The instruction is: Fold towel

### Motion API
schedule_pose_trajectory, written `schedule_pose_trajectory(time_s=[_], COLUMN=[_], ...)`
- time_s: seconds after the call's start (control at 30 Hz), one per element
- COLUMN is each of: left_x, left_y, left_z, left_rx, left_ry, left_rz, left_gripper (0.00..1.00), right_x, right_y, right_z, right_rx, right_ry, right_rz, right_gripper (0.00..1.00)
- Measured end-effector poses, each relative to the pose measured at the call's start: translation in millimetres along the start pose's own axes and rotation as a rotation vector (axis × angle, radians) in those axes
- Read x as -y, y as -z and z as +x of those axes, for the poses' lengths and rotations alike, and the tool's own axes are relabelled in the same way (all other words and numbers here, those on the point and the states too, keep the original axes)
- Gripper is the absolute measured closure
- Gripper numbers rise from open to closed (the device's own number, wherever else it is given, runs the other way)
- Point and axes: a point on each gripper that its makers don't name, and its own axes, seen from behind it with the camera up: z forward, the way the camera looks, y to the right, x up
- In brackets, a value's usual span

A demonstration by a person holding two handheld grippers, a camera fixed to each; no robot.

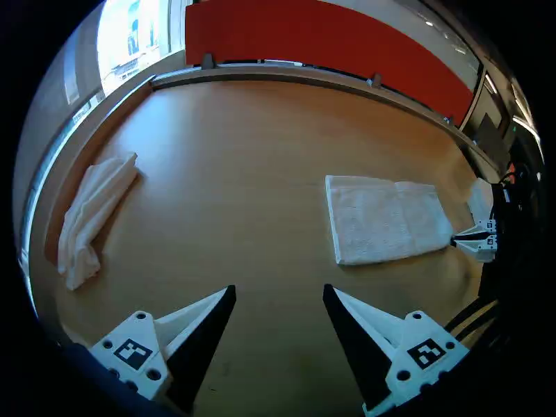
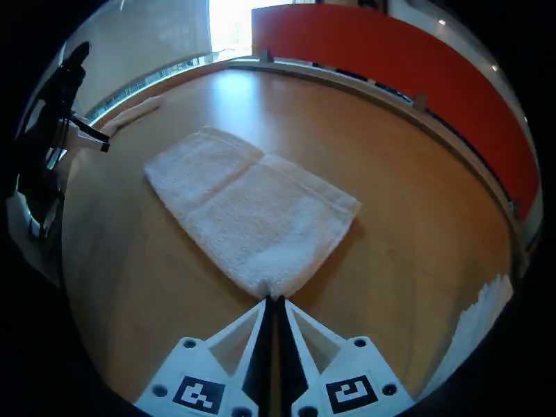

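Now the towel point(image 2: 250, 208) lies flat on the worktop point(image 2: 389, 208), folded over once, with its near corner pointing to the right gripper point(image 2: 273, 300). The jaws of this gripper are almost closed, and the corner sits pinched between the two tips. In the left gripper view the same towel point(image 1: 386, 217) lies ahead and to the right, well apart from the left gripper point(image 1: 279, 290). The jaws of the left gripper stand wide open above bare wood and hold nothing. At the towel's far right corner the right gripper point(image 1: 479, 240) touches the cloth. Another towel point(image 1: 94, 215), crumpled and long, lies near the left edge of the worktop point(image 1: 264, 153).
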Motion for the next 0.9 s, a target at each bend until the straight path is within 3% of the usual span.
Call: schedule_pose_trajectory(time_s=[0.37, 0.9], left_x=[-1.1, -0.8], left_y=[-0.3, 4.8], left_z=[-2.8, -5.2], left_rx=[0.003, -0.007], left_ry=[0.003, 0.015], left_rz=[-0.005, -0.009], left_gripper=[0.07, 0.07], right_x=[3.2, 25.8], right_y=[12.1, 29.5], right_z=[30.1, 131.5], right_rx=[-0.039, -0.166], right_ry=[0.04, 0.189], right_rz=[-0.006, 0.005], right_gripper=[0.97, 0.97])
